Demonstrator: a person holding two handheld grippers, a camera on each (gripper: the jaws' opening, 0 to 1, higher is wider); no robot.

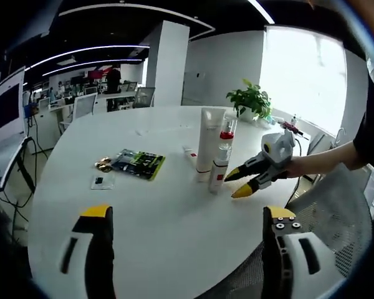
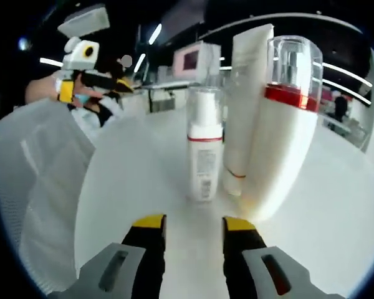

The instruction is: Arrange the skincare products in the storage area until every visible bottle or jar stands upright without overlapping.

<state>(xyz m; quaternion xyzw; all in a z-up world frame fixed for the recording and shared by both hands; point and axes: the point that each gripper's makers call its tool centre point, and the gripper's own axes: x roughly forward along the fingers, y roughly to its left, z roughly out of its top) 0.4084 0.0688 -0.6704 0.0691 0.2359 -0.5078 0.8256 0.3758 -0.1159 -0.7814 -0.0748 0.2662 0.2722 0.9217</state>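
Office space, big round white table [image 1: 174, 218], and your skincare cluster stands near its middle: a tall white tube [image 1: 209, 140], a red-collared bottle with clear cap [image 1: 220, 159], and, in the right gripper view, a small pump bottle [image 2: 205, 152] just left of the tube [image 2: 249, 93]. All three look upright; the red-collared bottle [image 2: 287, 118] sits touching or almost touching the tube, hard to tell which.

Expect them light, smooth plastic, slippery and tippy, the tall tube most of all since it balances on its cap. Take hold low on the body, below the red band on the small pump bottle, not on the clear caps, which probably pop off.

A small white item [image 1: 190, 154] lies flat just left of the tube; too small to identify.

Your right gripper [image 2: 192, 227] points at the cluster, just short of the small pump bottle, jaws slightly apart, holding nothing. Your left gripper [image 1: 187, 218] hangs well back from the tube, jaws wide apart, nothing held.

Further left of the tube lie a green packet [image 1: 137, 164] and small bits [image 1: 103, 166]. A potted plant [image 1: 249, 99] stands behind.
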